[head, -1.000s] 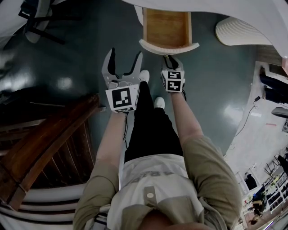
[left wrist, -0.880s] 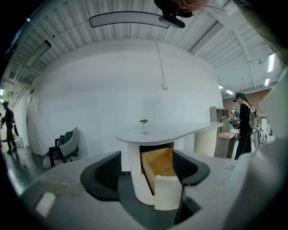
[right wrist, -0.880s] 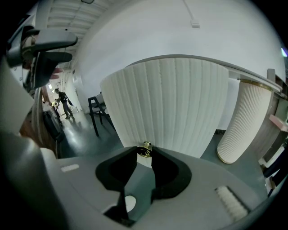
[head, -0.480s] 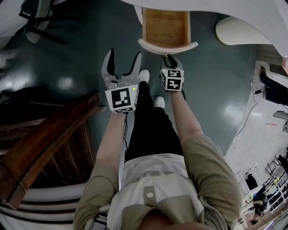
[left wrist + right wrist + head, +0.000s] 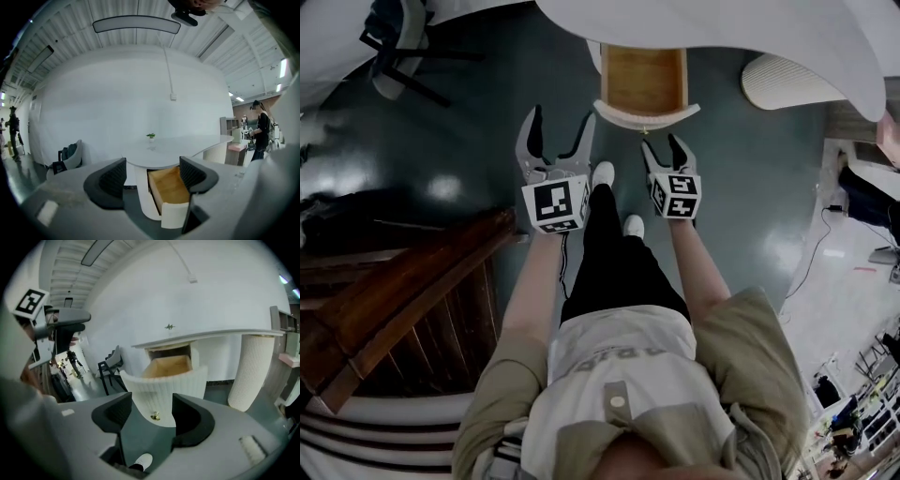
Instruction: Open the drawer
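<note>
The drawer (image 5: 643,82) stands pulled out from under the white round table (image 5: 741,28), showing its bare wooden inside and its curved white ribbed front (image 5: 645,114). My right gripper (image 5: 667,150) hangs just short of that front, clear of it, its jaws opening with nothing between them. In the right gripper view the small brass knob (image 5: 155,416) on the drawer front (image 5: 164,380) shows beyond the right gripper (image 5: 151,414). My left gripper (image 5: 555,131) is open and empty, to the left of the drawer. In the left gripper view the open drawer (image 5: 171,187) lies beyond the left gripper (image 5: 152,180).
A dark wooden stair rail (image 5: 403,281) fills the left side. A chair (image 5: 394,47) stands at the far left, and a white ribbed column (image 5: 787,75) to the right of the drawer. The person's white shoes (image 5: 602,173) are on the dark floor between the grippers. People stand far off (image 5: 260,131).
The right gripper has come away from the drawer front, risen, and its jaws have parted. The left gripper has risen a little, still open.
</note>
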